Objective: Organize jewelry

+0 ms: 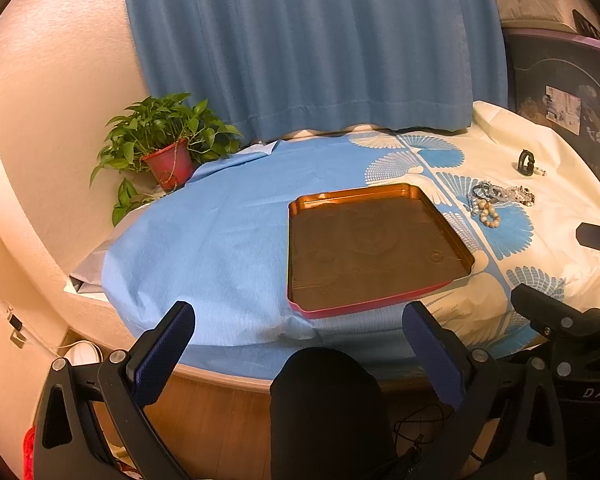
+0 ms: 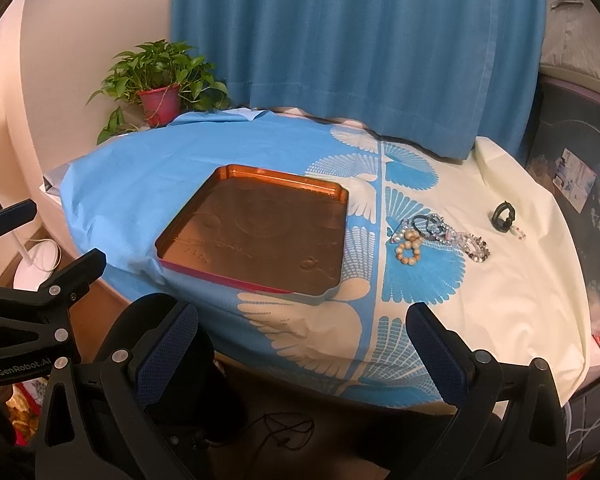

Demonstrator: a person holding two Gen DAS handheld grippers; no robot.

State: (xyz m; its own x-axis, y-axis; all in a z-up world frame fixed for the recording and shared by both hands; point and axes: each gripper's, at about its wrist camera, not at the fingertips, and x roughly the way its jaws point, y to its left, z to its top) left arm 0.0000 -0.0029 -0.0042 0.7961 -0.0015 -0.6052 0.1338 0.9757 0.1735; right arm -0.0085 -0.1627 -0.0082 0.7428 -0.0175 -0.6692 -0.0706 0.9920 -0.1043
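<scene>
Facing us at the back hangs a pleated blue curtain [image 1: 312, 44], the largest item in both views. Below it we note the tabletop [image 2: 520, 280], draped in a thin cloth that is plain blue on the left, cream on the right, with a blue-and-white fan print between. On the blue part, edging onto the print, sits a shallow rectangular metal tray with a copper-brown embossed floor and a red outer rim [image 1: 300, 248]; we see nothing inside it. At the far left corner stands a leafy green plant in a red plastic pot [image 1: 168, 160].

We log the left gripper [image 1: 298, 350] near the tabletop's front edge, fingers spread wide, nothing between them. Our right gripper [image 2: 302, 348] hovers likewise at the front edge, to the tray's right, also spread and holding nothing.

Task items: a small heap of beaded bracelets, tan wooden, clear crystal and dark beads [image 2: 440, 238], lies on the fan print just right of the tray, outside it. A dark ring-shaped piece with a short clear bead strand [image 2: 506, 218] rests on the cream cloth, apart from the heap.
</scene>
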